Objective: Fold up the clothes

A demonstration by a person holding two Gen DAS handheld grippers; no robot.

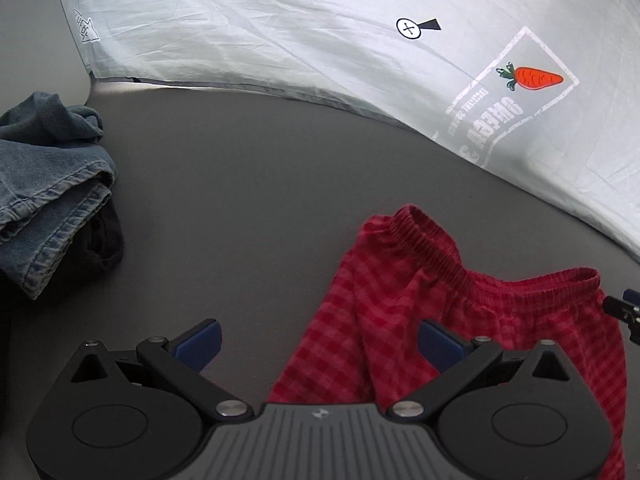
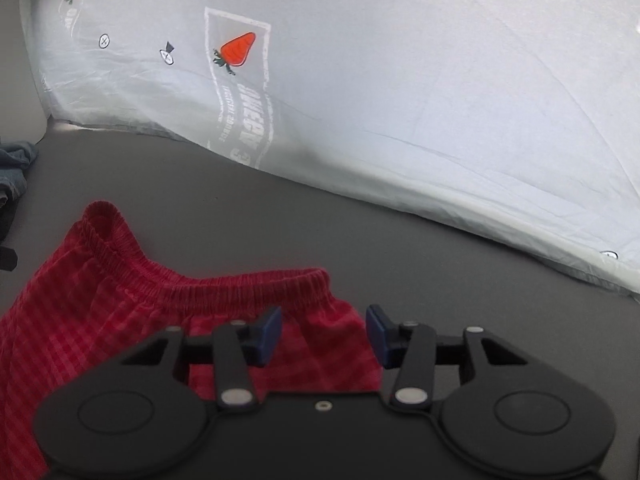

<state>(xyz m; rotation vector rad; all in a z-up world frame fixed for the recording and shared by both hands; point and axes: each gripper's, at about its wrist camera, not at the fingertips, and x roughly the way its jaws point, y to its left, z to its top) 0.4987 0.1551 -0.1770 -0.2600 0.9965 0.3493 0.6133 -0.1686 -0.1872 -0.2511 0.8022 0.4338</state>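
Observation:
Red checked shorts with an elastic waistband lie on the grey table, crumpled, waistband toward the far side. My left gripper is open over the shorts' left edge, its right pad above the cloth. The shorts also show in the right wrist view. My right gripper is open over the waistband's right end, the jaws straddling the cloth corner. The tip of the right gripper shows at the right edge of the left wrist view.
A pale sheet printed with a carrot stamp hangs along the table's far side, also in the right wrist view. Folded blue denim on a dark garment lies at the left.

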